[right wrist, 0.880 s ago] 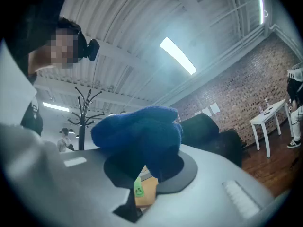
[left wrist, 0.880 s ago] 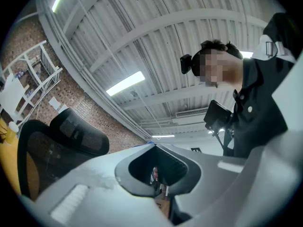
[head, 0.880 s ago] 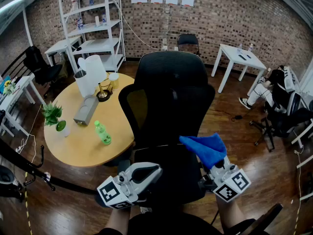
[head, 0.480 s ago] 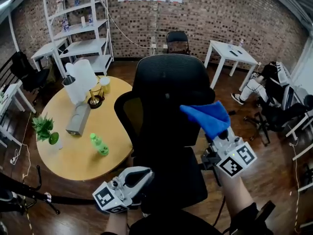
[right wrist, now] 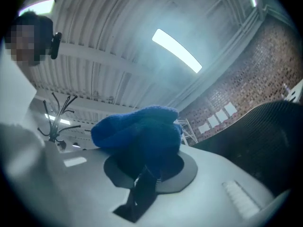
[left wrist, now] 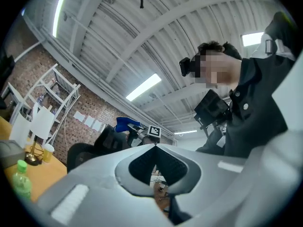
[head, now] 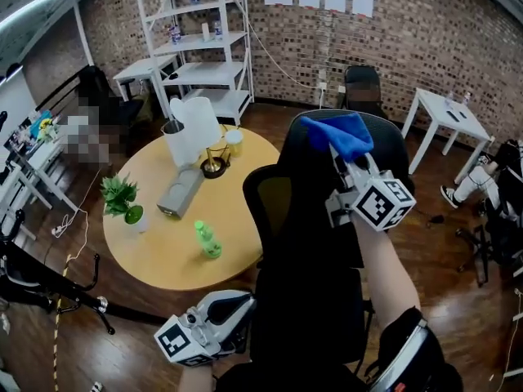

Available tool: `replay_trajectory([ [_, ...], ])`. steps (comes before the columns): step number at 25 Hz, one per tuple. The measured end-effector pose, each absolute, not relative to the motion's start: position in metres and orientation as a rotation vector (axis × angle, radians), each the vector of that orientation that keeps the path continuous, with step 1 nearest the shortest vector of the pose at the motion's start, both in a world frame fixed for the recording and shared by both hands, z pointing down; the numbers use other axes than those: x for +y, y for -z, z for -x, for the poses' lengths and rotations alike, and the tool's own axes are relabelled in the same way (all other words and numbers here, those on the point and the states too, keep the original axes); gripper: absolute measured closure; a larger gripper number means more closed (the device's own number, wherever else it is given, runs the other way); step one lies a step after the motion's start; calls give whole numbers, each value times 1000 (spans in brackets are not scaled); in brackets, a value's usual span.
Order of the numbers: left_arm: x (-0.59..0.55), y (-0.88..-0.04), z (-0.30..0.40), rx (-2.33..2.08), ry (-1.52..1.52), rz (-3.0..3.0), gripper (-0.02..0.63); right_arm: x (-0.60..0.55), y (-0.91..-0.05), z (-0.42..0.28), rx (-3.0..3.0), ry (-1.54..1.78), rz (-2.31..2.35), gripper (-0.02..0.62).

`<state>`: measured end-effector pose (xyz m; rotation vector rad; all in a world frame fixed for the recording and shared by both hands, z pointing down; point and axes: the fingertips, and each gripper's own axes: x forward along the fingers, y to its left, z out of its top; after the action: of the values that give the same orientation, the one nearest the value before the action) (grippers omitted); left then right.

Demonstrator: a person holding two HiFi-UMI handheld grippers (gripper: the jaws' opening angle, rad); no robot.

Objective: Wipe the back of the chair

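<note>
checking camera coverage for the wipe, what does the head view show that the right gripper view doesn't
Only the head view: the round table with a green bottle and plant, and the left gripper held low. Only the right gripper view: how its jaws pinch the blue cloth. Both: the right gripper holding that cloth by the black chair back.

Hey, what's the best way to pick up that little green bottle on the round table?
Grip the green bottle across its body, just below the cap, coming in level from the near edge of the table. It stands upright close to that edge with bare tabletop in front of it, and the potted plant sits well off to one side.
</note>
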<state>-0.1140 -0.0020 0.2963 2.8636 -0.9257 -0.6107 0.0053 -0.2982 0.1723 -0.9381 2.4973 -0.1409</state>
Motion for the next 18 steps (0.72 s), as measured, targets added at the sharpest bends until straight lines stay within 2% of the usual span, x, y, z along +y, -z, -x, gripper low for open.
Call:
replay_trajectory([
  [4,-8,-301,122,-1019,569,-2857,607,-329,-175,46,2490,367,791,541],
  [8,-15,-302,124,-1062,578,-2841,607,-360,-193,49,2460,514,858,541],
  [18,-42,-304,92,-898,608,-2870,607,-391,-217,-82,2303,501,1189,541],
])
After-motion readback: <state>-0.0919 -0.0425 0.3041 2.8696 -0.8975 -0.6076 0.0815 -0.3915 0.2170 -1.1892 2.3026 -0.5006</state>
